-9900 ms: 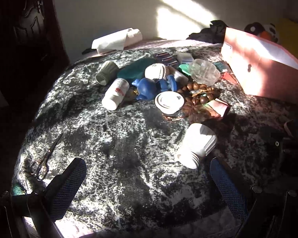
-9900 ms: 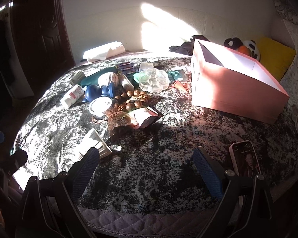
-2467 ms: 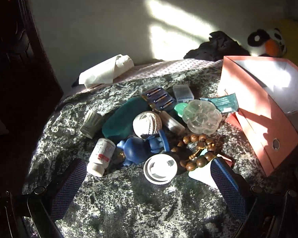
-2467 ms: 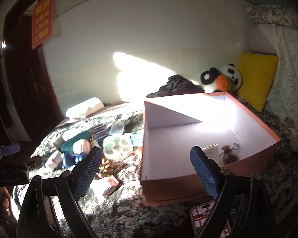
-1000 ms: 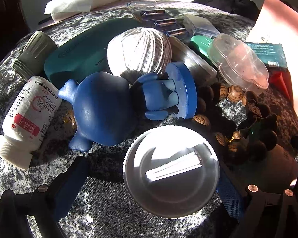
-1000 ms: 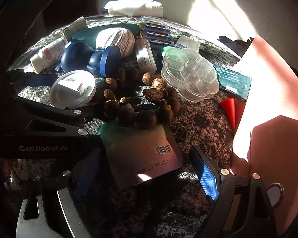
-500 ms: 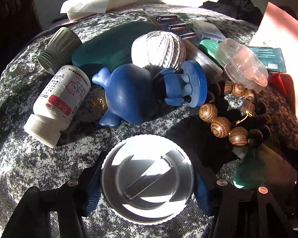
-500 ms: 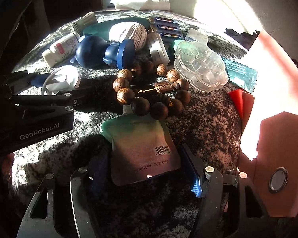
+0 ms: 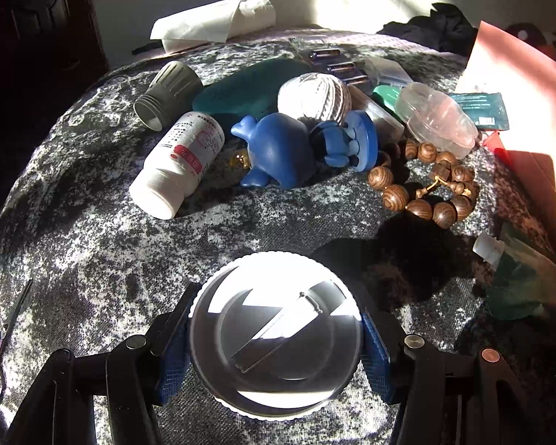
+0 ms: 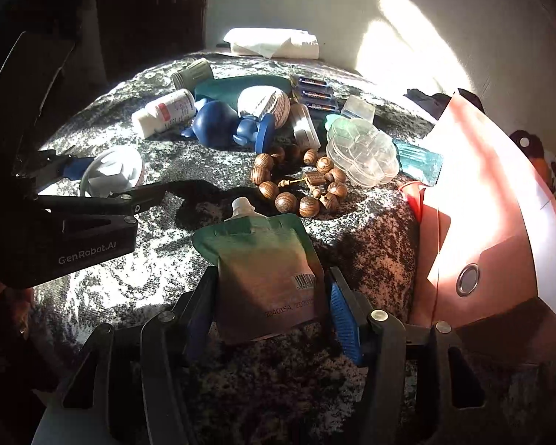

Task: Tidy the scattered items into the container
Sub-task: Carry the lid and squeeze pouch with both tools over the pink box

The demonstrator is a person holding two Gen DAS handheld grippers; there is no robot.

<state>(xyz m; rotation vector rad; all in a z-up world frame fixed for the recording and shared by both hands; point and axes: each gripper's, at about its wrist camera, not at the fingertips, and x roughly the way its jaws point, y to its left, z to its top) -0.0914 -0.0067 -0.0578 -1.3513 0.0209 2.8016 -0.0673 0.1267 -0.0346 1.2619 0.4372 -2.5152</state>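
My left gripper (image 9: 274, 337) is shut on a white round lid (image 9: 278, 341) and holds it above the mottled bedcover; the lid also shows in the right wrist view (image 10: 111, 172). My right gripper (image 10: 270, 304) is shut on a green spouted pouch (image 10: 263, 270), lifted off the cover; the pouch shows at the right in the left wrist view (image 9: 515, 278). The pink box (image 10: 500, 222) stands to the right. Scattered items lie beyond: a wooden bead bracelet (image 9: 422, 189), a blue figurine (image 9: 296, 148), a white pill bottle (image 9: 178, 167), a clear flower-shaped case (image 10: 363, 155).
A twine ball (image 9: 315, 96), teal case (image 9: 241, 89), grey cap (image 9: 166, 92), battery pack (image 10: 315, 96) and teal sachet (image 10: 419, 163) lie in the pile. Scissors (image 9: 0, 345) lie at the left edge. A folded white cloth (image 9: 215, 22) lies by the wall.
Both grippers have pulled back and up with the lid and the pouch, away from the pile. The bracelet stays on the cover.
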